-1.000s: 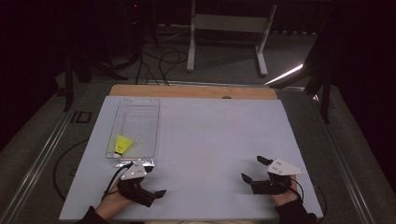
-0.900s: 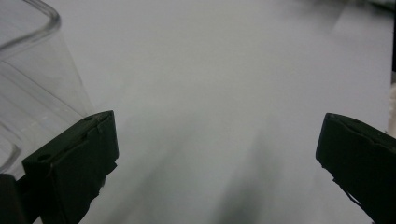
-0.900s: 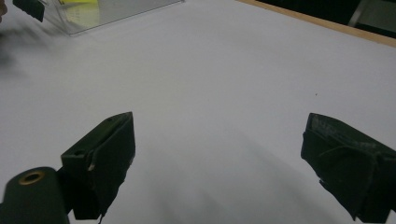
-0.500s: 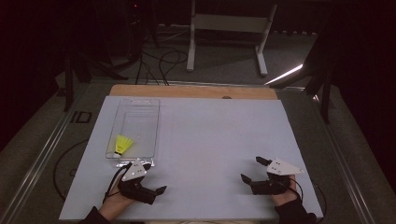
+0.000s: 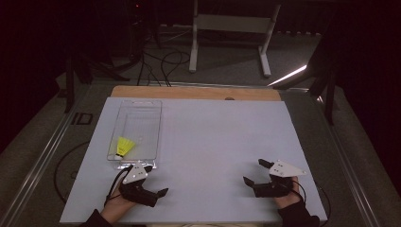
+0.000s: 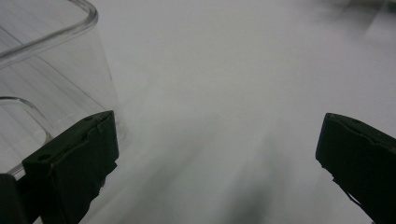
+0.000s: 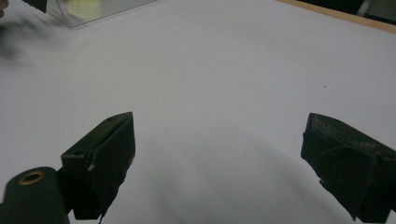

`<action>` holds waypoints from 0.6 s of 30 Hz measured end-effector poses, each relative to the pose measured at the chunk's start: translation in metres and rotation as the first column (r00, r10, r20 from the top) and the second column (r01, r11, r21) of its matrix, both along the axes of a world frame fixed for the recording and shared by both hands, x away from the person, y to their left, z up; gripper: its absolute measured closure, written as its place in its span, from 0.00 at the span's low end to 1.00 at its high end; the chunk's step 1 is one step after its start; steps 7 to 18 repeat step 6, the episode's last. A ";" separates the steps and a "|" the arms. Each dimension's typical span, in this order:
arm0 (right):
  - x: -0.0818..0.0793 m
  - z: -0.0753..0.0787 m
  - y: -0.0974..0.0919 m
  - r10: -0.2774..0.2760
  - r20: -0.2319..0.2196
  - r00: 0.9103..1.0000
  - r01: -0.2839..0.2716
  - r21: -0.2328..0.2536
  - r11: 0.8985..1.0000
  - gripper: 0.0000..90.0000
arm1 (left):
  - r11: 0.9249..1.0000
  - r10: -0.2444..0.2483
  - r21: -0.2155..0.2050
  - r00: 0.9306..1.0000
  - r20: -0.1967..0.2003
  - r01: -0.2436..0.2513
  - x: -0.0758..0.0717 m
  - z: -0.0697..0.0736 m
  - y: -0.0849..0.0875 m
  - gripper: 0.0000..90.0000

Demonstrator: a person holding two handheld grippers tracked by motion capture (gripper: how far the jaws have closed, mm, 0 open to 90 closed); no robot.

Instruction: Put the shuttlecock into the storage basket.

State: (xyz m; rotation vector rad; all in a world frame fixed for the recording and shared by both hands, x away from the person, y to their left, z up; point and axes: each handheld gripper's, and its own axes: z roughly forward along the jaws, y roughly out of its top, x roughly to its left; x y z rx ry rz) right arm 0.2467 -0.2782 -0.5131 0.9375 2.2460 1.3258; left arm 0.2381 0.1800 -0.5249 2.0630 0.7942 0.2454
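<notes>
Yellow shuttlecock in clear bin, left of centre in high view, just above left gripper, cork toward lower left. Left gripper nearer, spread and empty; right gripper lower right, also spread, well apart.

one clear bin on the table, and one yellow shuttlecock lying inside it, that's the lone item in there. two grippers on show: the left gripper and the right gripper, each with two black jaws, so four jaws in all. two hands holding them, one apiece. one white sheet covering one wooden table. behind it, one white stand with two legs, and at least two cables looping on the floor.
</notes>
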 end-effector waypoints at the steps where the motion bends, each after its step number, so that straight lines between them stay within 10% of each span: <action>1: 0.000 0.000 0.000 0.000 -0.001 1.000 0.000 0.000 1.000 0.11 | 1.000 -0.002 0.004 1.000 -0.001 0.002 0.000 0.000 0.000 0.00; 18: 0.001 -0.001 0.000 0.000 -0.003 1.000 0.000 -0.001 1.000 0.11 | 1.000 -0.005 0.010 1.000 0.005 0.005 0.000 0.000 -0.001 0.00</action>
